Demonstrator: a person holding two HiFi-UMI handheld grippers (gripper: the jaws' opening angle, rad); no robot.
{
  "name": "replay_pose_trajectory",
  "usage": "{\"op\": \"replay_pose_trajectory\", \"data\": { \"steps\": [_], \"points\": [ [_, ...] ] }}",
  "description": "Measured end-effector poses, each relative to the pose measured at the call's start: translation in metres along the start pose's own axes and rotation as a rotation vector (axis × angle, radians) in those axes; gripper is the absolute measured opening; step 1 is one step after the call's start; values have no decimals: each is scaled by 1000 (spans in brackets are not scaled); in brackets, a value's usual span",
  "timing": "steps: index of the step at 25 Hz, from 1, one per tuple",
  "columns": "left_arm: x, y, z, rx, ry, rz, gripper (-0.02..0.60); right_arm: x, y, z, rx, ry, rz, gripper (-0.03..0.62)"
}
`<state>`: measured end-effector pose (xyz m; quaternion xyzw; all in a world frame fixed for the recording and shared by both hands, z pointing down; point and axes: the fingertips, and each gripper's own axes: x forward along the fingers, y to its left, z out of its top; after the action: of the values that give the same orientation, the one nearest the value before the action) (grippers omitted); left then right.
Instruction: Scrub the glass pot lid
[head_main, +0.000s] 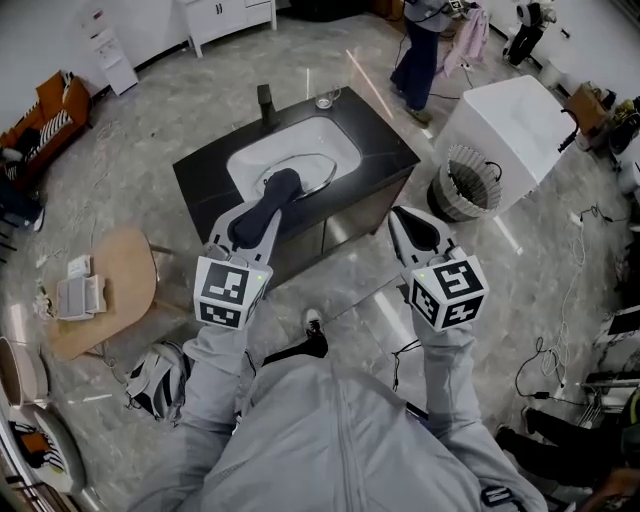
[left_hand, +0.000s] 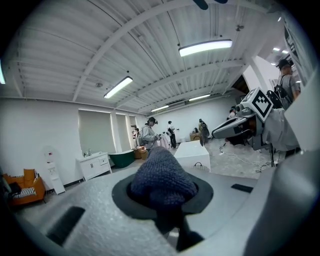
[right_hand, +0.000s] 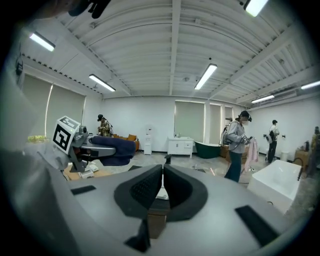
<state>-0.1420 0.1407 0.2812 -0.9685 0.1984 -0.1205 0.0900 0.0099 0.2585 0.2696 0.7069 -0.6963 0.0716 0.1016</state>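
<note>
The glass pot lid (head_main: 314, 171) lies in the white sink (head_main: 330, 135) of a black counter (head_main: 205, 175) ahead of me. My left gripper (head_main: 274, 196) is raised in front of the sink, shut on a dark blue knitted scrubber (head_main: 266, 208). In the left gripper view the scrubber (left_hand: 163, 179) bulges out between the jaws. My right gripper (head_main: 406, 216) hovers to the right of the counter's corner, shut with nothing in it. Its black pads (right_hand: 150, 186) press together in the right gripper view. Both grippers are held up and level, clear of the lid.
A black faucet (head_main: 266, 101) and a small glass (head_main: 324, 99) stand at the sink's back edge. A wire waste basket (head_main: 468, 183) and a white bathtub (head_main: 512, 122) sit to the right. A wooden stool (head_main: 110, 300) stands left. A person (head_main: 421, 55) is behind the counter.
</note>
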Motion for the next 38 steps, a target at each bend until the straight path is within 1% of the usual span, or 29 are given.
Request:
{"op": "replay_pose_trajectory", "data": {
  "steps": [5,8,12,20,26,30,36,38],
  "points": [
    [52,40,4,-18,3,20,83,50,-36,14,-15,19,4,31],
    [80,55,4,-26,7,21,83,77,-56,20,-15,24,5,31],
    [109,74,-3,-38,16,22,83,111,-72,21,-14,42,12,31],
    [144,104,-20,-67,45,36,83,159,-87,19,-12,85,48,31],
    [157,109,-35,-94,77,36,83,179,-92,10,7,120,71,32],
    [167,113,-55,-121,120,46,83,200,-100,6,15,140,104,31],
    [186,127,-110,-183,237,52,83,257,-108,-5,3,187,171,32],
    [195,129,-129,-207,286,59,83,277,-112,-10,-5,209,208,32]
  ]
}}
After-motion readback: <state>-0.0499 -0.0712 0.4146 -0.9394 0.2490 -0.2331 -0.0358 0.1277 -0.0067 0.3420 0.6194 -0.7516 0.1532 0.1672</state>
